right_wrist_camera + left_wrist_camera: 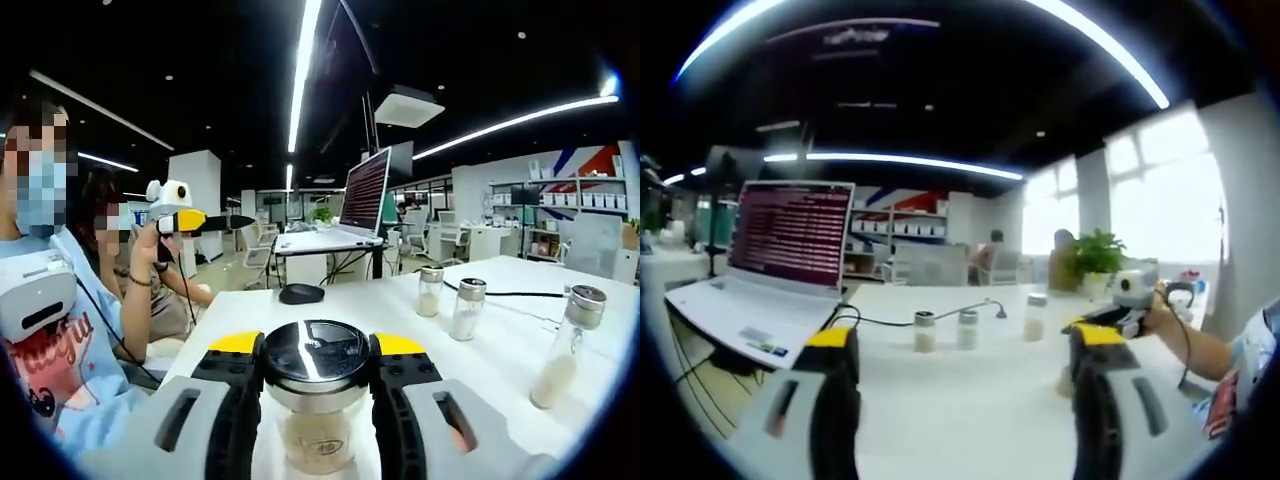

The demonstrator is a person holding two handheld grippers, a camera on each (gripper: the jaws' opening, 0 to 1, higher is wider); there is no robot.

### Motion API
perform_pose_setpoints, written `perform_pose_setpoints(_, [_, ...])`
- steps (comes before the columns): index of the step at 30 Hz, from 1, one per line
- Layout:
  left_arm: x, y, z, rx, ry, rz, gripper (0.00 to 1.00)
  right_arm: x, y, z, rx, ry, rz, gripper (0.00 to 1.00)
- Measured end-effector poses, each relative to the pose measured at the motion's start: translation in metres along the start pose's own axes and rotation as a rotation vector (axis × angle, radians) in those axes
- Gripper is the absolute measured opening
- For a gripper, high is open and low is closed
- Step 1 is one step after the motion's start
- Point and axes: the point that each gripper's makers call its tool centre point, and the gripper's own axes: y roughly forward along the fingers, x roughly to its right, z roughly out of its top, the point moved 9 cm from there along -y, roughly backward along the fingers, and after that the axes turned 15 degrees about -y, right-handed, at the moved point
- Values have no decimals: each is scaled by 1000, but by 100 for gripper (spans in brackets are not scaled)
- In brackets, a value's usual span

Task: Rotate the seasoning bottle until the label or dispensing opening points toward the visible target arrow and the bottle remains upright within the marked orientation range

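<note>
My right gripper [316, 348] is shut on a seasoning bottle [316, 430] with a shiny black lid and pale powder inside; it stands upright between the yellow-tipped jaws. Three more seasoning bottles stand in a row on the white table [500, 370]: one [429, 290], a second [466, 308] and a nearer one [565, 345]. The left gripper view shows this row further off [968, 328]. My left gripper [965, 340] is open, with its jaws wide apart and nothing between them. A hand holds it up in the air at the left of the right gripper view [205, 221].
An open laptop [790, 235] sits at the table's left end, with a black cable [880, 322] running toward the bottles. A black mouse [300, 293] lies near the laptop. The person's arm [140, 300] is close by. A potted plant [1098, 255] stands beyond the table.
</note>
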Motion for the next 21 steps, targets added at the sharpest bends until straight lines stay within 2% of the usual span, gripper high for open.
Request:
perform_pose_setpoints(5, [2,-1,2,3,7,-13,92,-1,0,-1,4,3,-25,41])
perform_pose_setpoints(8, [2,-2,3,12,12,6,92,-2,0,0,-3,5,-50,41])
perform_pose_setpoints(14, [4,-1,2,11,5,6,92,-6,1,1,-22,12,-115,41])
perform_pose_setpoints(17, [5,-1,4,38,39,2,92,-7,1,1,-23,19,-145,41])
perform_pose_setpoints(21, [3,-2,4,34,18,6,92,-10,3,2,-40,29,-212,41])
